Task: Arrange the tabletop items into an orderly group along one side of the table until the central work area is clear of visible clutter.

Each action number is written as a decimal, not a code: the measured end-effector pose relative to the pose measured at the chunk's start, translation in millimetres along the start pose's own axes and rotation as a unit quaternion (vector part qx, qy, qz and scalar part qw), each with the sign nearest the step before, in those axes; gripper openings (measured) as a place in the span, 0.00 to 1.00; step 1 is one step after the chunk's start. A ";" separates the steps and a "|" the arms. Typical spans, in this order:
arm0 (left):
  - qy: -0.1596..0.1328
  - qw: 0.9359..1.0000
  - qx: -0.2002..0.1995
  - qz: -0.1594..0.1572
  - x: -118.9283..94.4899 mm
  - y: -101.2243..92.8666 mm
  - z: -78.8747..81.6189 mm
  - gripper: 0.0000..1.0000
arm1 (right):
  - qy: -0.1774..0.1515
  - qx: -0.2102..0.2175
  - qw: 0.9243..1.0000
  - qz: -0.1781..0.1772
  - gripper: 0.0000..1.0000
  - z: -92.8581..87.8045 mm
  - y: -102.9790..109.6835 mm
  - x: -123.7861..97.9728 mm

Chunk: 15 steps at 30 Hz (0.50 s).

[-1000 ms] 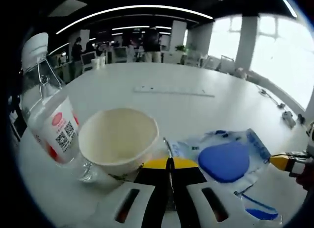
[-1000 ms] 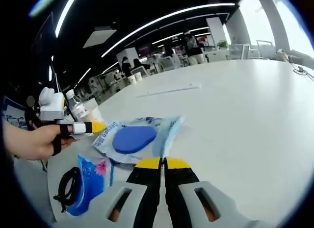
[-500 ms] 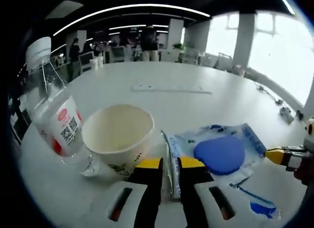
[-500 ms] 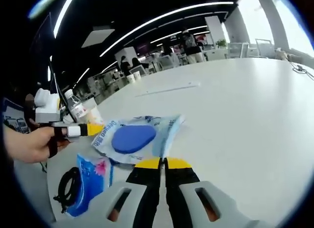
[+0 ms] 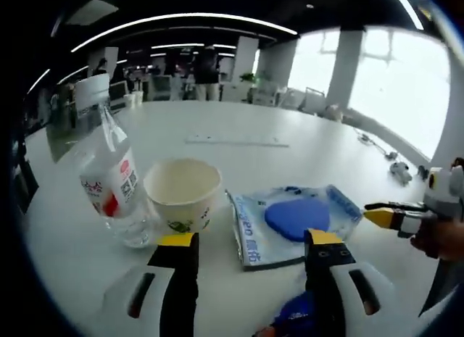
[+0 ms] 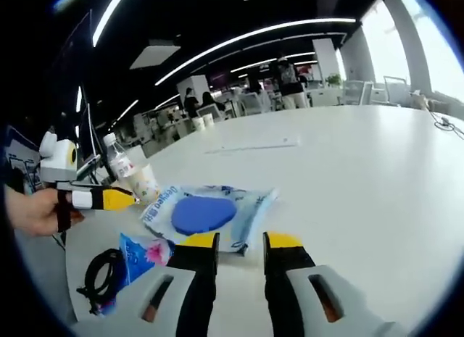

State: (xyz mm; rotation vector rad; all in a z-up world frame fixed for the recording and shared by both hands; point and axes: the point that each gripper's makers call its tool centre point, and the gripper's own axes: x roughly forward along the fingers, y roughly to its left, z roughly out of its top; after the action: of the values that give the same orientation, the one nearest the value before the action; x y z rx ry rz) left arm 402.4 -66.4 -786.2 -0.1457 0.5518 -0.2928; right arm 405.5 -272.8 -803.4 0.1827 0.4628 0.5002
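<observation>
Right now the left gripper (image 5: 250,244), jaws wide apart and empty, faces the blue-pad packet (image 5: 290,222) lying flat just ahead, beside the paper cup (image 5: 183,194) and bottle (image 5: 109,174) near the table's edge. The right gripper (image 6: 240,243) stands slightly parted, its tips just short of the packet.

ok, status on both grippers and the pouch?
Left gripper open, empty, backed off the pouch. Right gripper slightly open, empty, at the pouch's near edge. Cup and bottle beside it, nothing blocking.

Clear plastic bottle (image 5: 109,177), matt paper cup (image 5: 183,195), glossy packet (image 5: 290,222).
</observation>
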 end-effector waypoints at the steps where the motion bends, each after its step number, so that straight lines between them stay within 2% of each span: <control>1: -0.002 1.000 -0.005 -0.003 -2.0 -0.5 1.1 0.66 | -0.005 0.005 1.000 -0.002 0.29 2.2 0.9 -2.7; 5: -0.011 1.000 -0.012 -0.012 -15.4 -1.1 9.6 0.78 | -0.022 0.025 0.999 0.006 0.43 9.0 7.7 -10.7; 7: -0.018 0.999 -0.038 -0.032 -22.9 -8.0 17.5 0.86 | -0.043 0.025 0.998 0.035 0.58 20.3 21.9 -16.1; 9: -0.035 0.997 -0.044 -0.044 -30.3 -11.3 27.5 0.97 | -0.061 0.031 0.997 0.048 0.78 30.8 30.5 -21.9; 12: -0.036 0.997 -0.029 -0.069 -44.3 -15.1 33.8 0.97 | -0.073 0.035 0.995 0.055 0.92 40.9 39.1 -34.4; 15: -0.028 0.996 -0.029 -0.080 -52.3 -15.7 31.7 0.97 | -0.075 0.032 0.995 0.054 0.96 43.9 42.5 -42.9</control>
State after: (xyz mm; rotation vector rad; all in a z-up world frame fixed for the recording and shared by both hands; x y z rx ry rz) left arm 373.2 -63.1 -730.3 -0.2539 0.4938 -0.4284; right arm 375.0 -260.0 -736.5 0.3065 0.3240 0.5743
